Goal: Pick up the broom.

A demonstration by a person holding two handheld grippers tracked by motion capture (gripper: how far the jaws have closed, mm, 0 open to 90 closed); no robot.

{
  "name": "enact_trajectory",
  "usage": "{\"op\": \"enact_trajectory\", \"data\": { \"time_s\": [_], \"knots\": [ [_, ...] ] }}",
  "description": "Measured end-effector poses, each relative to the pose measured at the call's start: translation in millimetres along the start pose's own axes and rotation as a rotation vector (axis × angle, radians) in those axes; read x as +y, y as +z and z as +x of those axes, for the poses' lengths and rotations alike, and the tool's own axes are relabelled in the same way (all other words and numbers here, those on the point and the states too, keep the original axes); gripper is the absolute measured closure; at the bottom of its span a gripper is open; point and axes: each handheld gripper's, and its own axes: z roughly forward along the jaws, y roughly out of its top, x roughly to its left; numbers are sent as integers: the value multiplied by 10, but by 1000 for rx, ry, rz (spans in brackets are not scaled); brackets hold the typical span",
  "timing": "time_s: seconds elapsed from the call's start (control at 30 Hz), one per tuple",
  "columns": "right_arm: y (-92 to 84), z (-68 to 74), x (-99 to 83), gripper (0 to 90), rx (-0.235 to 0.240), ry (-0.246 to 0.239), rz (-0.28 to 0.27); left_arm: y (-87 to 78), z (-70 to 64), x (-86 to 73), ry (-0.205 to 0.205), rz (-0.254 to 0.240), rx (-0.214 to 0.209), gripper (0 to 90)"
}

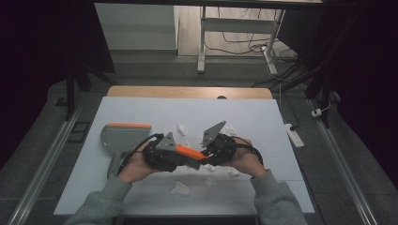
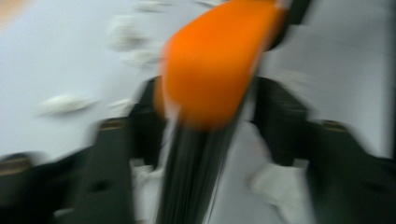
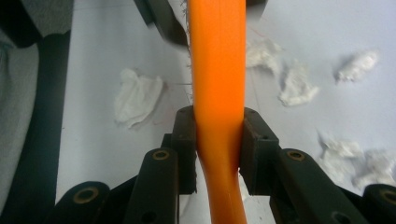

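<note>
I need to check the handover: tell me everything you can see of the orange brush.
The orange brush has a smooth, plastic-looking orange handle and dark bristles under its wider head. It is held off the table, roughly level, between the two hands. The right tongs are shut on its narrow handle; the left tongs straddle its bristle end, too blurred to show whether they grip.

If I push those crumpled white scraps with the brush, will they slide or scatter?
The crumpled scraps look like thin tissue, so probably very light and apt to scatter or catch in bristles. They lie loose on the smooth white table, so likely slide easily. Soft, not fragile.
</note>
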Motion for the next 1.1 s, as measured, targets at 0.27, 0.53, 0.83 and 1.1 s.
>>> {"op": "enact_trajectory", "data": {
  "time_s": [0.27, 0.53, 0.83, 1.1],
  "knots": [
    [-116, -113, -125, 705, -50, 79, -37, -299, 45, -252, -133, -74, 57, 317],
    [-253, -215, -265, 705, -89, 158, -78, -450, 99, -602, -235, -91, 85, 301],
    [-416, -286, -375, 705, -174, 227, -115, -601, 193, -883, -336, -106, 137, 290],
    [-565, -298, -464, 705, -259, 260, -120, -607, 162, -938, -336, -93, 166, 291]
  ]
}}
